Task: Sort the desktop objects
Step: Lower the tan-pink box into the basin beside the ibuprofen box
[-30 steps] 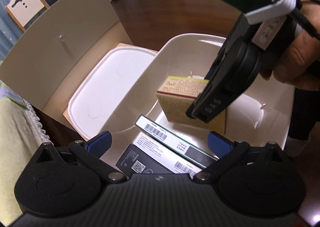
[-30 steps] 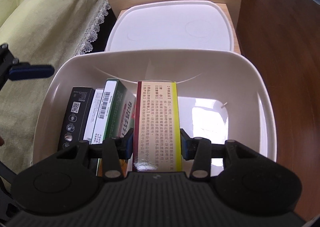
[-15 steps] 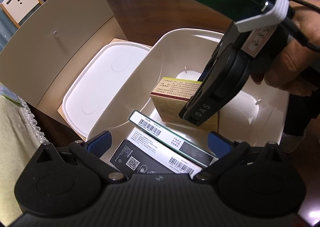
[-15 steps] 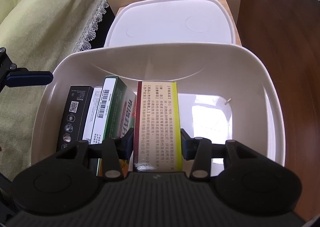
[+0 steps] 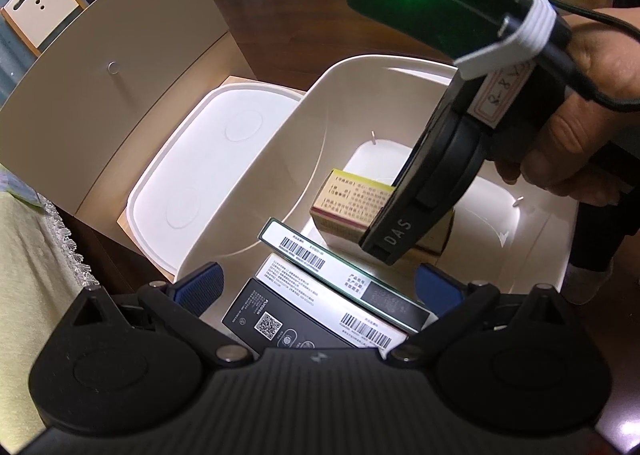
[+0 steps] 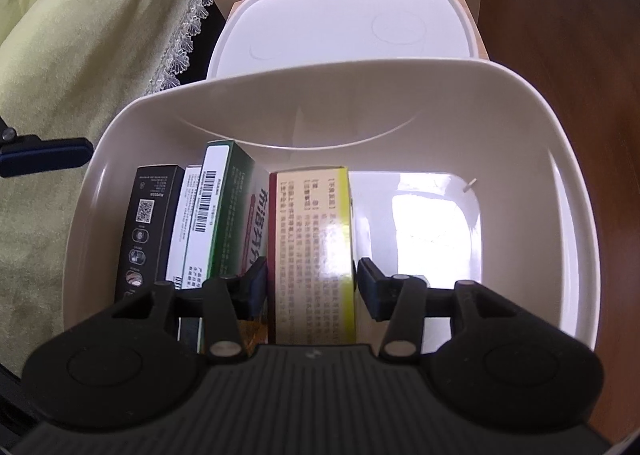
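A white plastic bin [image 6: 576,223] holds several upright boxes: a black box [image 6: 146,231], a white box [image 6: 188,231] and a green box [image 6: 230,215] stand side by side at its left. My right gripper [image 6: 310,287] is shut on a yellow and red box [image 6: 312,239], standing it beside the green box inside the bin. In the left wrist view the same bin [image 5: 304,159], the yellow and red box [image 5: 352,203] and the other boxes show below. My left gripper [image 5: 318,287] is open and empty above the bin's near corner.
The bin's white lid [image 6: 344,27] lies flat behind the bin on a light wooden stand [image 5: 240,55]. A green cloth with lace trim [image 6: 80,67] covers the surface at the left. Dark wooden floor [image 6: 560,15] lies to the right.
My right gripper has lowered the yellow and red box a little deeper into the bin. My left gripper has drawn back slightly and stays open.
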{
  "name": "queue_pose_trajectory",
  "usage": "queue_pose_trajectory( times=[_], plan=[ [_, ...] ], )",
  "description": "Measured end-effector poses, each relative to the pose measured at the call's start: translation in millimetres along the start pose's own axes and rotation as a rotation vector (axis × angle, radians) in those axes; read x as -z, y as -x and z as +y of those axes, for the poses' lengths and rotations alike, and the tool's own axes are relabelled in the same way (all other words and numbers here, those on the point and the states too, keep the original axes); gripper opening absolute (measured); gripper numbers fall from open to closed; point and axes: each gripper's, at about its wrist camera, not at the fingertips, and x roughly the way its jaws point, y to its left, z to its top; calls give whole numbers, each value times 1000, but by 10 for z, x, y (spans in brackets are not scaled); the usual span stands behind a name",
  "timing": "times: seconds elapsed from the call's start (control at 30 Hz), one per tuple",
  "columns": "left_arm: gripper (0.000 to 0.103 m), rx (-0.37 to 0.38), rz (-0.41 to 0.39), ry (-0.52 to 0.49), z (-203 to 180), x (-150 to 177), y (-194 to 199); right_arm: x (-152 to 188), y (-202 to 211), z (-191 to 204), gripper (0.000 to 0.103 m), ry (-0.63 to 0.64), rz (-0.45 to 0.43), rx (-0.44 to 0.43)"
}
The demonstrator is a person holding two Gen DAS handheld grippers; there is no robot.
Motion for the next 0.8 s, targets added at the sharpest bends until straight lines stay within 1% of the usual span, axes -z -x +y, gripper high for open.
queue_pose_trajectory(
  times=[0.2,0.37,0.43,0.53,0.6,0.7,0.8],
  plan=[
    [103,-2,-1,5,12,2,1,-23,70,1,46,-19,-21,-23],
    [103,-6,-2,6,19,2,6,-77,247,-65,46,-69,-84,-54],
    [103,-10,-4,5,21,2,9,-101,329,-91,47,-89,-119,-56],
    [103,-16,-6,10,36,3,13,-135,406,-140,47,-105,-143,-22],
    [103,-18,-4,12,40,4,11,-150,422,-201,47,-129,-140,-18],
    [103,-18,-1,6,31,3,8,-157,354,-356,47,-218,-92,-55],
    [103,-19,2,1,28,2,2,-91,288,-439,47,-299,-46,-115]
  ],
)
